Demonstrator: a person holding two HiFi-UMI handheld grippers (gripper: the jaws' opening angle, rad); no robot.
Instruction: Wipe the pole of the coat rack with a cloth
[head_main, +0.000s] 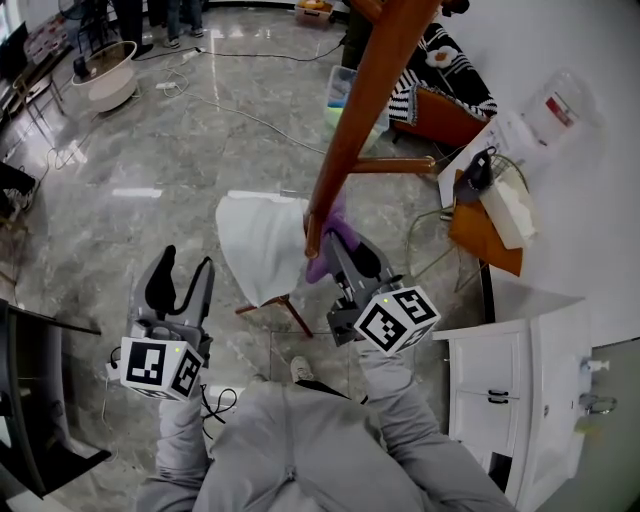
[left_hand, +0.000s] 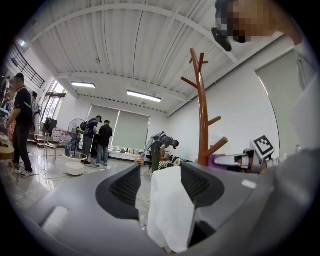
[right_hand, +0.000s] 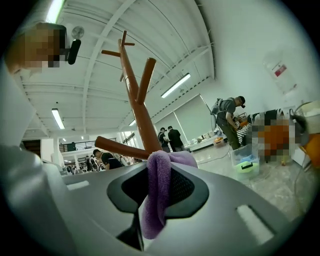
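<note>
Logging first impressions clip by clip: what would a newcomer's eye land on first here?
The brown coat rack pole slants across the middle of the head view, and the right gripper holds a purple cloth against it. A white cloth sits just left of the pole and shows between the parted jaws of the left gripper.

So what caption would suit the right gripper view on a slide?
The claw clamps a purple cloth against the brown coat-rack pole.

White cabinet (head_main: 500, 375), round white tub (head_main: 105, 75), grey marble floor (head_main: 150, 200).
</note>
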